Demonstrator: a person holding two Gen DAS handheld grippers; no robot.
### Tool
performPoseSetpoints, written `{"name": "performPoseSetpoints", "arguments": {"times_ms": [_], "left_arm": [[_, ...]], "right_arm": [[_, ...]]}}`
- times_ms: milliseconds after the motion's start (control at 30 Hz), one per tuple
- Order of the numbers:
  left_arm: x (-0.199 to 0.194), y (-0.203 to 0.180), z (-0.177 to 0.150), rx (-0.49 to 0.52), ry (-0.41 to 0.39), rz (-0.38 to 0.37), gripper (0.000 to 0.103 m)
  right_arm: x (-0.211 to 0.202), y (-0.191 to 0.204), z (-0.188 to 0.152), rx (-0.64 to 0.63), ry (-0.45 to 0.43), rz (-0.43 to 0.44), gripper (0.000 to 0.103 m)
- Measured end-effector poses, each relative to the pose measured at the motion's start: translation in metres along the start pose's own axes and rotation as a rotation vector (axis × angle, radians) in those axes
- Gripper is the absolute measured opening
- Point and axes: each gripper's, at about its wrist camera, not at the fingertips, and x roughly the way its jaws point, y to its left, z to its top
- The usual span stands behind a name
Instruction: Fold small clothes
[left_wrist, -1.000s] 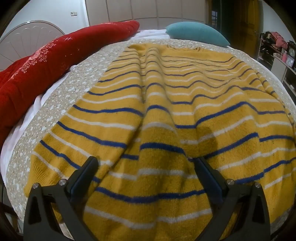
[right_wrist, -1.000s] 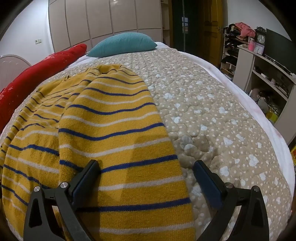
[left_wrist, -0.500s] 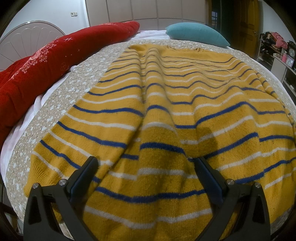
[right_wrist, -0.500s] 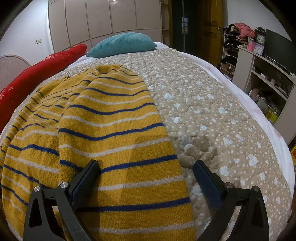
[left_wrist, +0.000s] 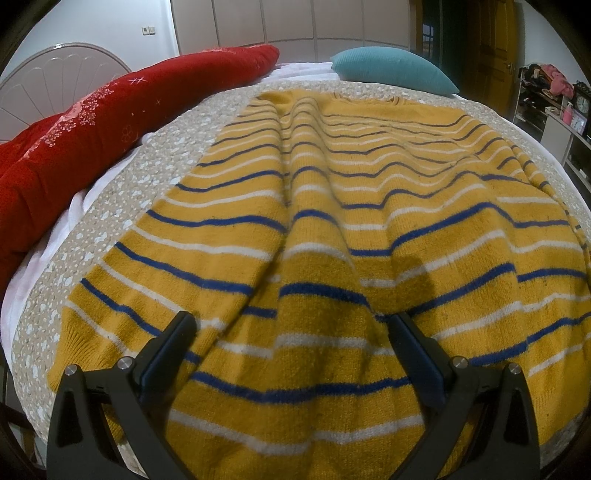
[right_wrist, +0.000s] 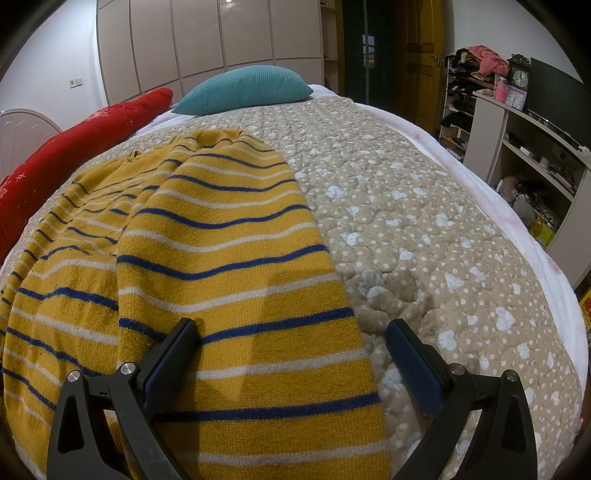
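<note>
Bed (right_wrist: 424, 229) fills both views, covered by a beige quilt with white dots and heart-like patches, with a white sheet (right_wrist: 495, 206) showing along its right edge.

Your yellow sweater (left_wrist: 332, 229) with blue and white stripes lies spread on the quilt, hem nearest you, neckline at the far end near the pillows. It's rumpled: long ridges run lengthwise through the middle in the left wrist view. In the right wrist view a sleeve (right_wrist: 236, 258) lies folded over along the sweater's right side, its outer edge against bare quilt.

Red bolster (left_wrist: 110, 125) runs along the left side of the bed, apart from the sweater. Teal pillow (right_wrist: 243, 88) sits at the far end, just beyond the neckline.

Shelving unit (right_wrist: 532, 155) stands right of the bed, with clocks (right_wrist: 521, 77) on top.

Your left gripper (left_wrist: 291, 332) is spread wide over the sweater's hem area, fingers straddling a fabric ridge, nothing held. Can't tell if the pads touch the knit.

Your right gripper (right_wrist: 291, 336) is also spread wide, holding nothing. Left finger (right_wrist: 173, 350) sits over the sleeve, right finger (right_wrist: 410, 358) over bare quilt, so the sleeve's outer edge runs between them.
</note>
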Motion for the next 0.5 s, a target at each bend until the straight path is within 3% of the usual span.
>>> {"name": "performPoseSetpoints", "arguments": {"times_ms": [500], "left_arm": [[-0.0009,-0.0010,-0.0004,-0.003,-0.007,-0.002,0.103]], "right_arm": [[0.0017,-0.0004,0.0011,0.000,-0.001,-0.002,0.103]]}}
